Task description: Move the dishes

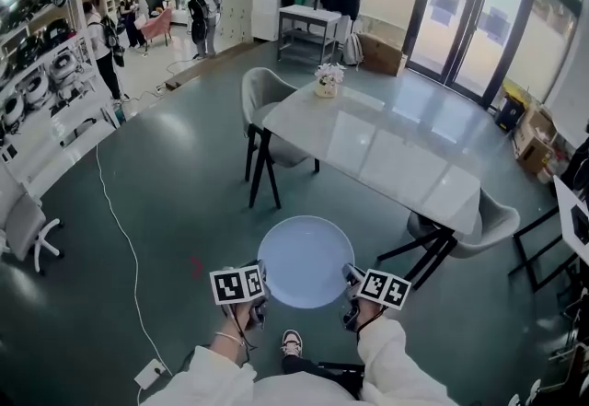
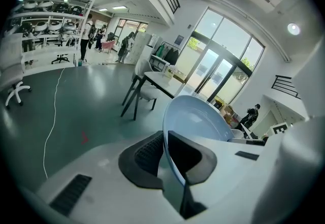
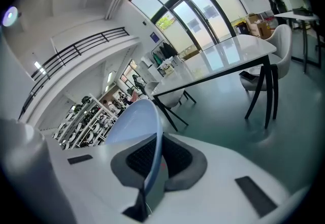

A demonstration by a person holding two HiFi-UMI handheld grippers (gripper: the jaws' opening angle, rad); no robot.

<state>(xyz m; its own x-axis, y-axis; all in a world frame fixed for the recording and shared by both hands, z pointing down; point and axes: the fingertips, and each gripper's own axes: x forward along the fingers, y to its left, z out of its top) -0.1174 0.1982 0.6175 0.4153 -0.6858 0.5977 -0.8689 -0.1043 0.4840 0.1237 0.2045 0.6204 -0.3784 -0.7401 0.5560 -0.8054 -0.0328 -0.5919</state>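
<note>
The pale blue round shallow plate (image 1: pixel 306 261) hangs in mid-air btw the grippers, left gripper (image 2: pixel 165 141) jaws clamped on its left rim and right gripper (image 3: pixel 155 144) jaws on the opp. rim, w/ the long white surface (image 1: pixel 386 151) ahead, probably nearer the right jaws.
</note>
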